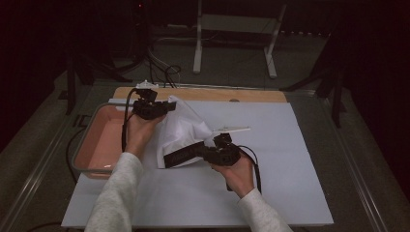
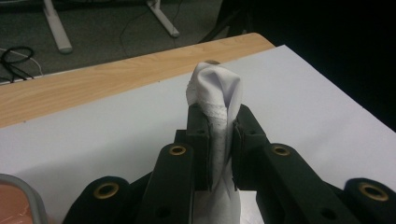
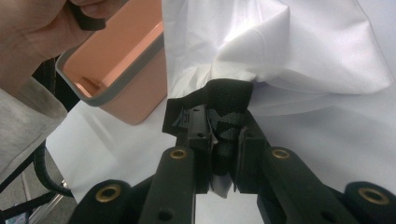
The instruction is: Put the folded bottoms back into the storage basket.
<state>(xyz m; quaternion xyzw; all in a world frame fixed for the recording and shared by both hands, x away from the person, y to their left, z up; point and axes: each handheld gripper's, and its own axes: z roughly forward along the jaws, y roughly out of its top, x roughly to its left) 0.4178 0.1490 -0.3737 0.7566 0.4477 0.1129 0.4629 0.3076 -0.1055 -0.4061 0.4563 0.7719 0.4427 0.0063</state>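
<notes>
White, crumpled fabric with a black band [image 1: 180,155] forms the garment [image 1: 183,129], which is held up over the tabletop [image 1: 270,145]. Its white edge is clamped by the left gripper [image 2: 219,135], its black band by the right gripper [image 3: 223,140], beside a pink bin [image 1: 99,145].

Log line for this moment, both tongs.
left tongs: shut on white garment | right tongs: shut on black waistband | pink bin: left of garment

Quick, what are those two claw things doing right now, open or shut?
Left gripper: shut on the white cloth.
Right gripper: shut on the cloth's black band.
</notes>
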